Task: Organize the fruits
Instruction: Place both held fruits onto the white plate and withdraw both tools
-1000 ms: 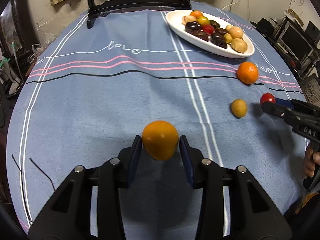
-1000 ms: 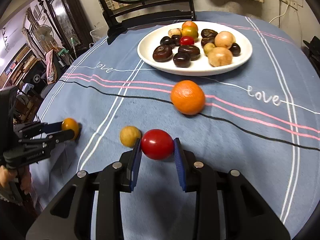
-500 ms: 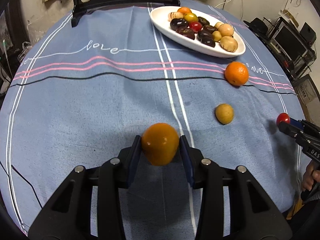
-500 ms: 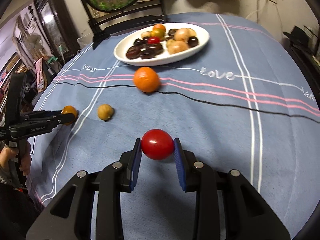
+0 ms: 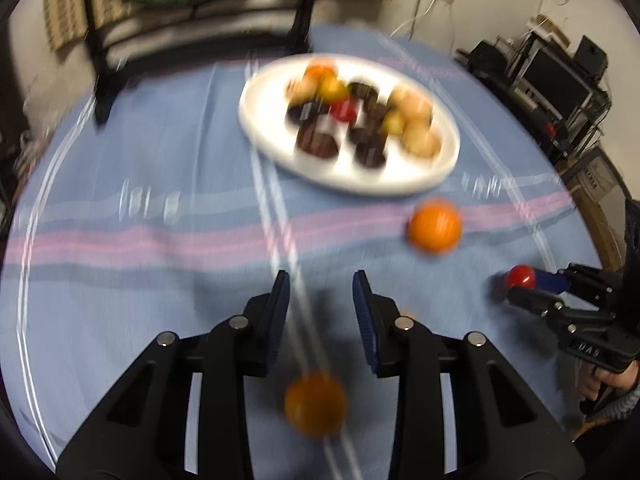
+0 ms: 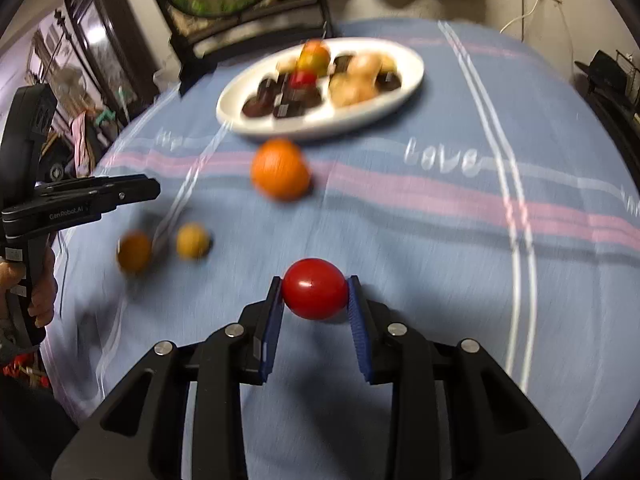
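Note:
My left gripper has nothing between its blue pads, and its jaws are closing. The small orange fruit is blurred, low in the left wrist view beneath the gripper's arms. In the right wrist view that fruit is on the cloth below the left gripper, beside a small yellow fruit. My right gripper is shut on a red fruit, held above the cloth. A big orange lies in front of the white plate that holds several fruits.
A blue striped tablecloth covers the round table. A dark chair stands behind the plate. Shelves with black equipment are off the table's right side. A hand grips the left gripper's handle.
The small orange fruit has left the left gripper's pads and dropped below them. The left gripper swung forward, closer to the plate. The right gripper still holds the red fruit.

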`<state>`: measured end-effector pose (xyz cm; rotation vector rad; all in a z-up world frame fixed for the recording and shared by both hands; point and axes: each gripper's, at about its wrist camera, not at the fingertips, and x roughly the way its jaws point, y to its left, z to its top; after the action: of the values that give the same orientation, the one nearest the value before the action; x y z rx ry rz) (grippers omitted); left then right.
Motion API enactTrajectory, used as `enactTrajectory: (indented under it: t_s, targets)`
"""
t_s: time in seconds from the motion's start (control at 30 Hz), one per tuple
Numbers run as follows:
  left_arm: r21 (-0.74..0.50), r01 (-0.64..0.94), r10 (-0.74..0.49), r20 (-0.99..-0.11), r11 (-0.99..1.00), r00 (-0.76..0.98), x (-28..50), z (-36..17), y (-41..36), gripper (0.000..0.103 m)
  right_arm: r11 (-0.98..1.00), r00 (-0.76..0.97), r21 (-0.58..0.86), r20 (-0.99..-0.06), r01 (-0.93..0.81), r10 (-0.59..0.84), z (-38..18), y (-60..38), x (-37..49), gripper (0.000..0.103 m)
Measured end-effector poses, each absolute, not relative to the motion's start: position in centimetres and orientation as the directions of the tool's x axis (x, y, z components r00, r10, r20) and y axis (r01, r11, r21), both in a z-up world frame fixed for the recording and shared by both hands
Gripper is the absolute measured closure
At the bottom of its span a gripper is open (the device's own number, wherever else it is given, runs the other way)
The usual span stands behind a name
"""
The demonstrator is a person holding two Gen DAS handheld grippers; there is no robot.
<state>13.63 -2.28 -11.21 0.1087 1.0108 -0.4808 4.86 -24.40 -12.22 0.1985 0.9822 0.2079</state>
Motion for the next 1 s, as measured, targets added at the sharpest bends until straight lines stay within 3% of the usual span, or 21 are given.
enactTrajectory:
  t_s: [0.17, 0.37, 0.47, 0.53, 0.57, 0.73, 0.93, 1.0]
  targets:
    - [-0.138, 0.465, -0.387, -0.777, 0.874, 0.497, 19.5, -8.0, -5.7, 0.070, 0.961, 0.628, 0.251, -0.731, -0.118, 0.268, -8.7, -24.7, 10.4, 0.071]
    - [-0.138, 0.466, -0.389, -0.773, 0.874, 0.501, 23.4, -8.1, -7.3, 0.070, 0.958, 0.624, 0.227, -0.727, -0.176, 0.287, -9.5, -22.6, 14.3, 0.071]
    - [-0.126, 0.476, -0.387, -0.774, 0.870, 0.502, 21.6, -7.6, -4.9, 0.069, 0.950, 0.621, 0.235, -0.719, -0.204, 0.311, -9.7, -21.9, 14.0, 0.071]
    - [-0.121, 0.478, -0.371, -0.799, 0.870, 0.473, 19.1, -8.2, -2.7, 0.058, 0.946, 0.608, 0.243, -0.725, -0.214, 0.324, -10.2, -21.8, 13.8, 0.071]
    - [-0.127, 0.474, -0.362, -0.818, 0.871, 0.446, 17.6, -8.9, -1.6, 0.057, 0.943, 0.600, 0.255, -0.728, -0.214, 0.332, -10.5, -21.8, 13.6, 0.071]
    - [-0.148, 0.453, -0.328, -0.878, 0.879, 0.349, 11.1, -11.7, 1.4, 0.057, 0.939, 0.578, 0.279, -0.739, -0.202, 0.345, -11.0, -21.7, 12.3, 0.071]
    - [-0.172, 0.434, -0.313, -0.909, 0.884, 0.276, 8.9, -15.5, 1.2, 0.055, 0.938, 0.566, 0.285, -0.748, -0.197, 0.346, -11.0, -21.4, 11.1, 0.071]
    - [-0.193, 0.424, -0.325, -0.908, 0.885, 0.265, 9.1, -16.1, 1.3, 0.062, 0.939, 0.565, 0.280, -0.750, -0.198, 0.343, -10.8, -21.3, 10.7, 0.071]
